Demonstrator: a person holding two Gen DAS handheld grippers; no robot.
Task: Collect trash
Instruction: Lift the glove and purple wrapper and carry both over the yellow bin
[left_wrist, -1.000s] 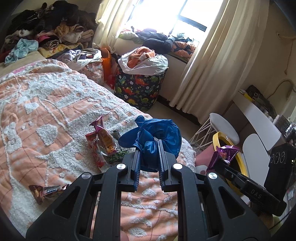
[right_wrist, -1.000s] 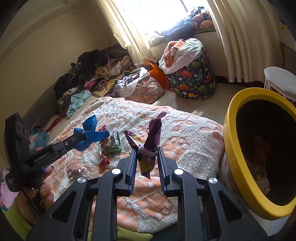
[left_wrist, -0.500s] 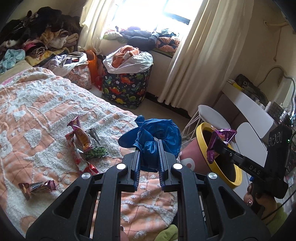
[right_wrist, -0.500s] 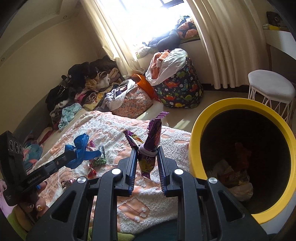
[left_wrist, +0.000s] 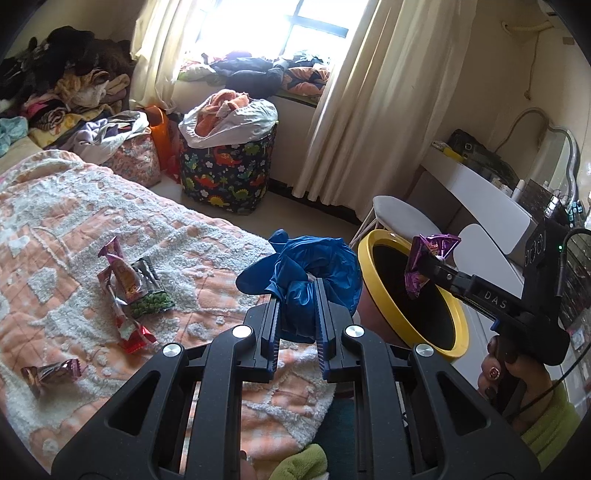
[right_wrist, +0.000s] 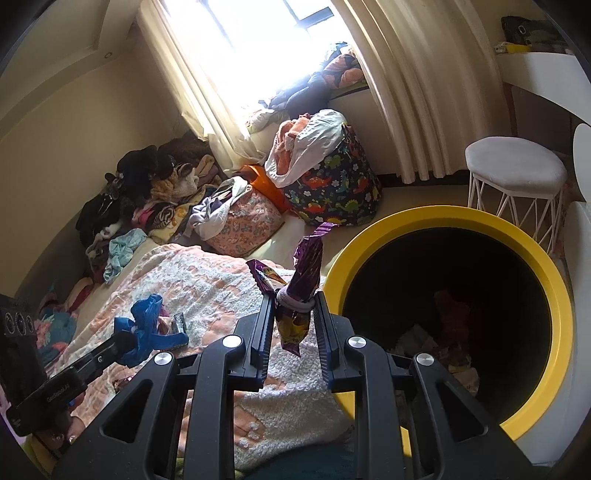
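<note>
Over yellow bin | right claw grips purple wrapper | left claw grips blue bag

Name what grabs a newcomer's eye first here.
The yellow-rimmed bin gapes beside the bed, trash already inside. The right hand-held gripper pinches a purple wrapper near its rim; the left hand-held gripper clamps a crumpled blue bag. More wrappers litter the bedspread.
</note>
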